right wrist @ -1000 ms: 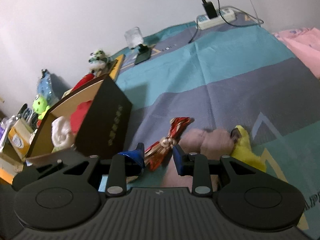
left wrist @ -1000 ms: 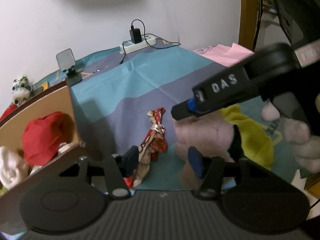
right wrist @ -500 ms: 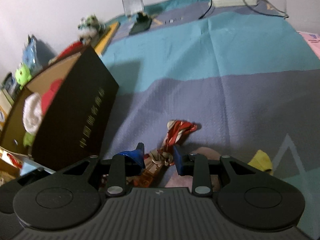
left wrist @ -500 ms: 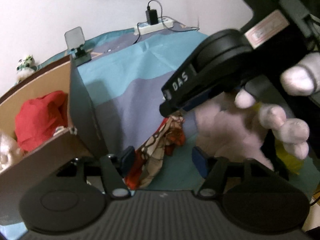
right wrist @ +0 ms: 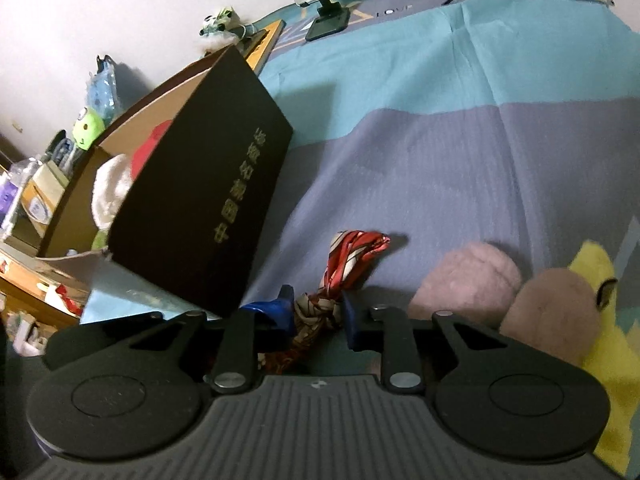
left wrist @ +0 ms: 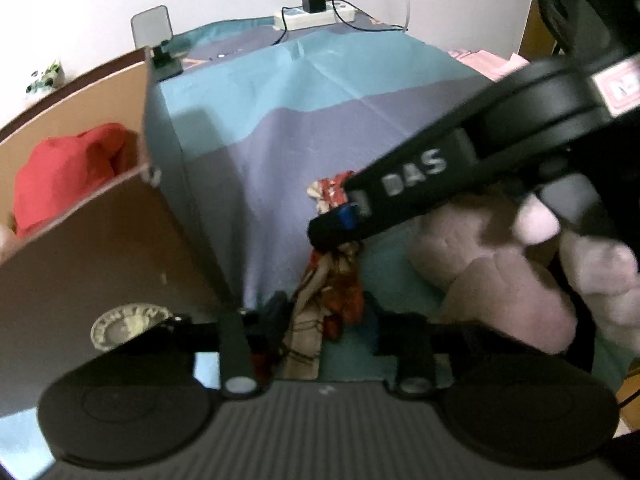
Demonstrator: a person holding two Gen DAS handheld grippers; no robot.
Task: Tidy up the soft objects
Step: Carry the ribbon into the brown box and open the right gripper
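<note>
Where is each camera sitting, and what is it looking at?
Left wrist: on the left gripper, looking down at the patterned scarf; the right gripper and a hand show.
Right wrist: on the right gripper, looking at the same scarf; no hand shows.
Both share: scarf, box, pink plush.

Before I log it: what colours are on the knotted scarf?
Red with cream and brown stripes; the knotted scarf shows best in the right wrist view.

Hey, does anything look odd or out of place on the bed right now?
Yes. The dark cardboard box is tipped, one bottom corner lifted off the bedspread. The patterned scarf lies twisted and knotted, with both the left gripper and right gripper closing on it.
</note>
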